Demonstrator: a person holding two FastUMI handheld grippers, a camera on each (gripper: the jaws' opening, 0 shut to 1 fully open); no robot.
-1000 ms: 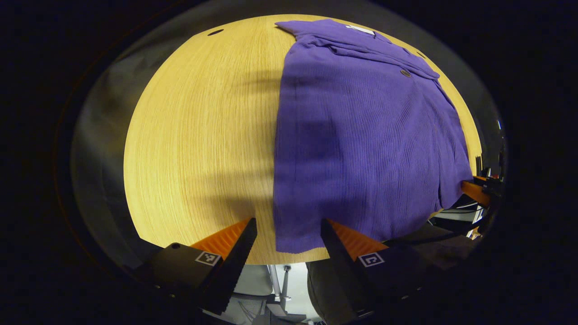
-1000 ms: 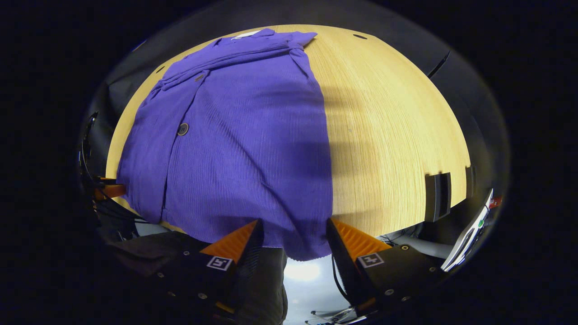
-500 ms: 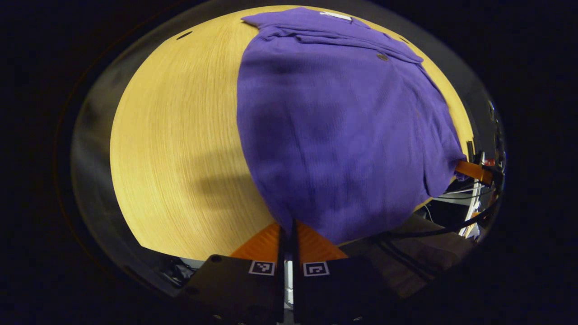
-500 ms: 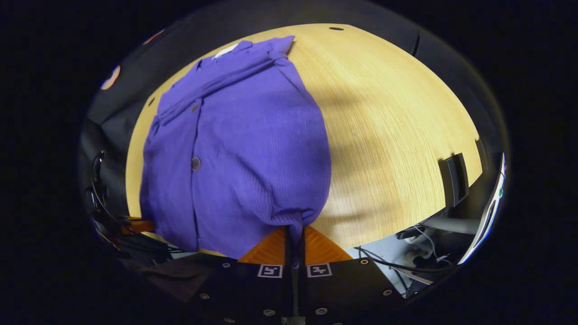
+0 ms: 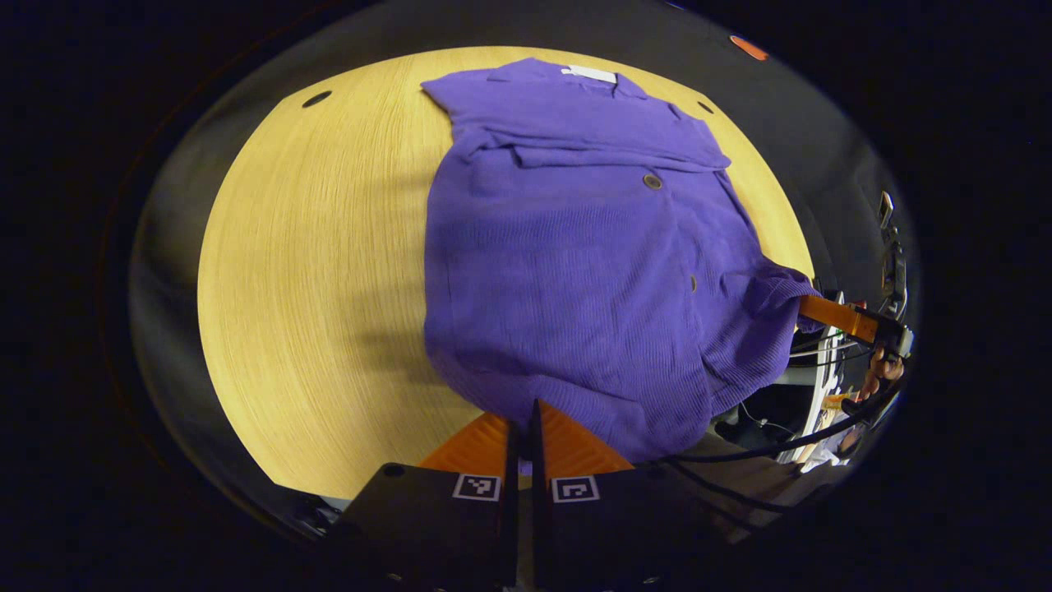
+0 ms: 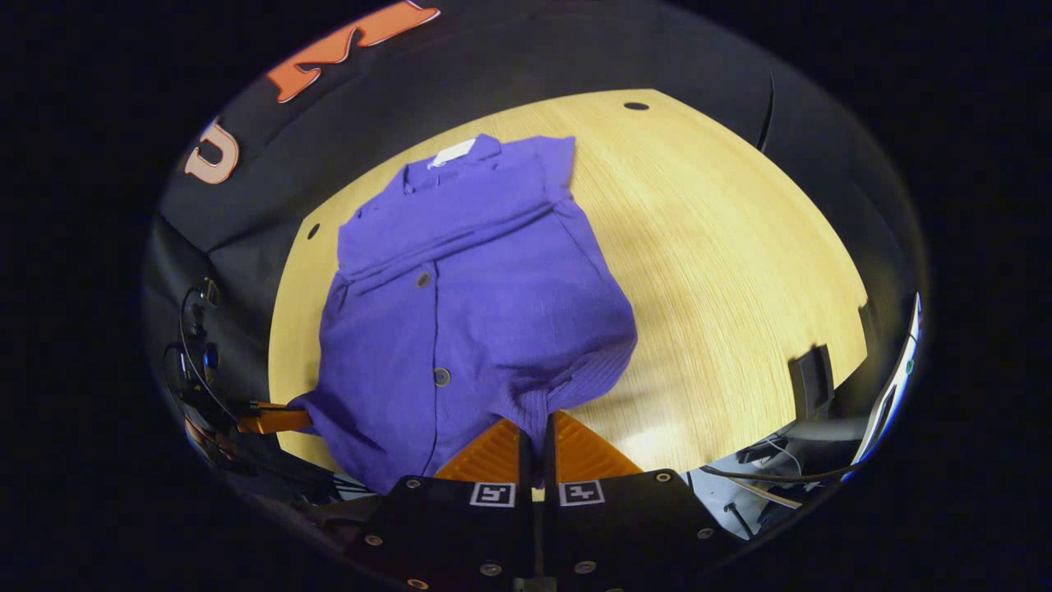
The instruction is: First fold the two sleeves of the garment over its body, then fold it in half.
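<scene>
Both grippers have risen since half a second ago, lifting the hem corners higher so more of the desk (image 6: 723, 271) and the booth wall show. Left gripper (image 5: 520, 427): jaws pressed together, pinching the near hem corner of the cardigan (image 5: 575, 263). Right gripper (image 6: 534, 432): jaws also closed, pinching the other hem corner, fabric bunched into a ridge just above the tips. In the left gripper view the right gripper shows at the far right edge with cloth at its tip and a hand (image 5: 879, 370) behind it; in the right gripper view the left gripper shows at the lower left, likewise at the hem. The cardigan lies on the desk, collar and white tag (image 6: 454, 153) at the far end, sleeves folded across the chest, buttons (image 6: 441, 376) down the front. The lower part is raised off the desk near both grippers; the upper part lies flat. A dark block (image 6: 809, 380) sits at the desk's right edge.
</scene>
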